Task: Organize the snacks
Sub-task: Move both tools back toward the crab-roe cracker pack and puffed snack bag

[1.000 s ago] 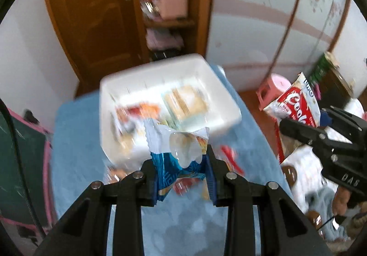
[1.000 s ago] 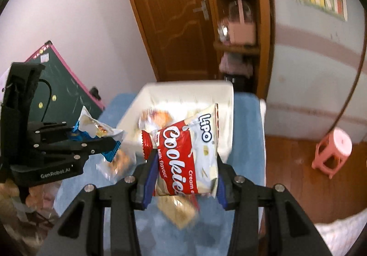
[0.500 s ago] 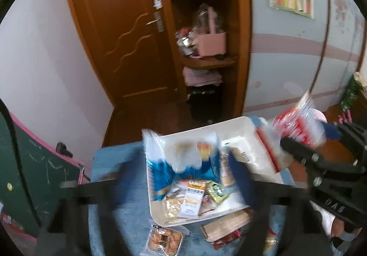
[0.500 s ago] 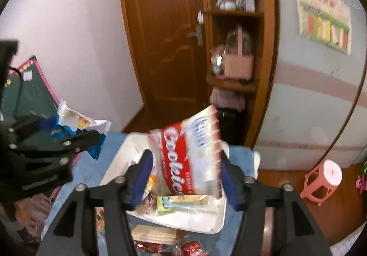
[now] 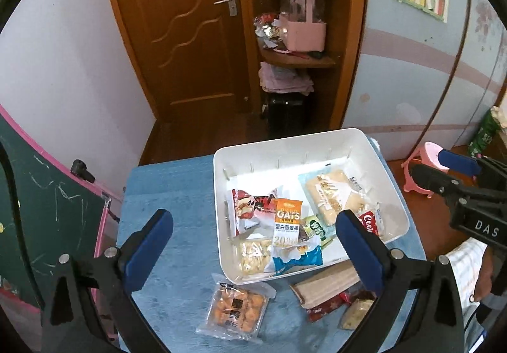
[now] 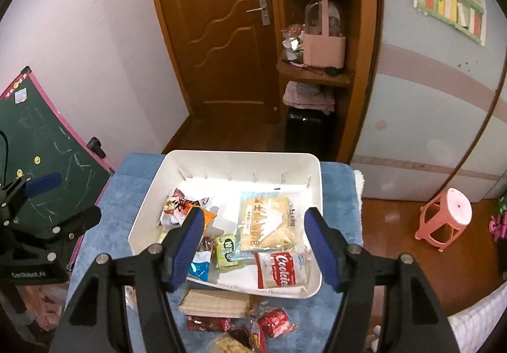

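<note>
A white bin (image 5: 385, 175) (image 6: 312, 175) sits on a blue cloth table and holds several snack packs. The blue pack (image 5: 298, 256) (image 6: 199, 269) lies at its near edge, beside an orange oats bar (image 5: 286, 220). The red Cookies pack (image 6: 280, 269) (image 5: 370, 221) lies at the near right corner. My left gripper (image 5: 253, 242) is open and empty above the bin's near left side. My right gripper (image 6: 255, 243) is open and empty above the bin's near side. Loose snacks lie in front of the bin: a clear pack of orange biscuits (image 5: 236, 310), a beige wafer pack (image 5: 326, 285) (image 6: 215, 302) and red wrappers (image 6: 274, 323).
A green chalkboard with a pink frame (image 5: 38, 204) (image 6: 47, 144) stands left of the table. A wooden door (image 5: 183, 27) and corner shelves with a pink basket (image 5: 305, 31) are behind. A pink stool (image 6: 445, 220) stands on the floor at the right.
Both grippers have opened and let go: the blue pack and the red Cookies pack now lie in the bin. Both grippers have risen and pulled back from it.
</note>
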